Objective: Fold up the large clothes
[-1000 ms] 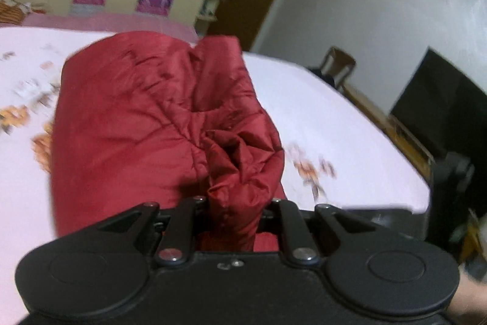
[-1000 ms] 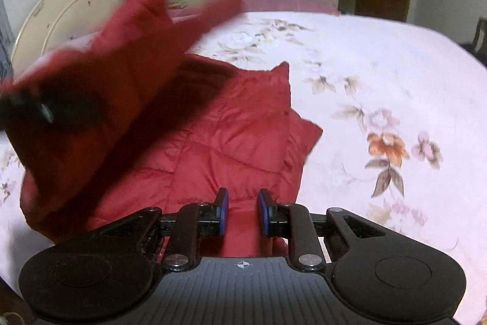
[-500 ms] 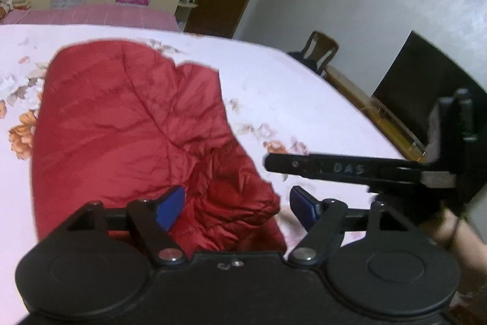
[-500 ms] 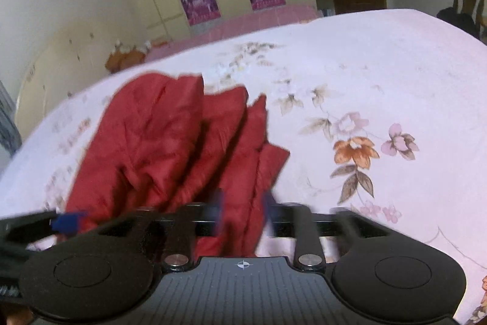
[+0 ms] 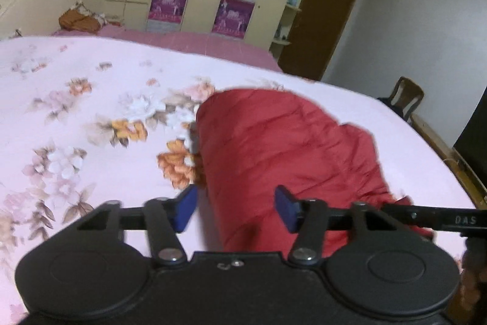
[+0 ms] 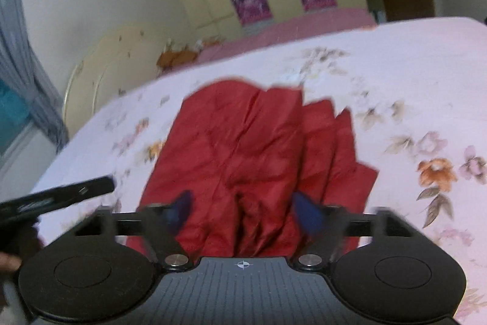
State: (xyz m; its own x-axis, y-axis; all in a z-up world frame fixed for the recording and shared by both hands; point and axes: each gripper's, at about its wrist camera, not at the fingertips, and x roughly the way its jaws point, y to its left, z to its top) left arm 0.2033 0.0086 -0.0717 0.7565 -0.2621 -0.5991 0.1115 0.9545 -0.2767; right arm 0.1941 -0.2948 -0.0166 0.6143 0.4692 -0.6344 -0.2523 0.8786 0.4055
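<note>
Red jacket point(image 5: 289, 148) dropped from both tools onto bed point(image 5: 91, 111), jaws closing empty, chair point(image 5: 408, 96) only in left view.

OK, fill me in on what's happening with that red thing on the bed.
A person holding a gripper in each hand is folding a red quilted jacket on a floral bedspread. It lies folded into a bundle. The left gripper and right gripper grip nothing; their jaws are closing on nothing, with the jacket lying beyond them.

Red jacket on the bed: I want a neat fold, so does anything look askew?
Yes. The red jacket is folded, but its right-hand layers fan out in uneven steps on the floral bedsheet rather than lining up.
</note>
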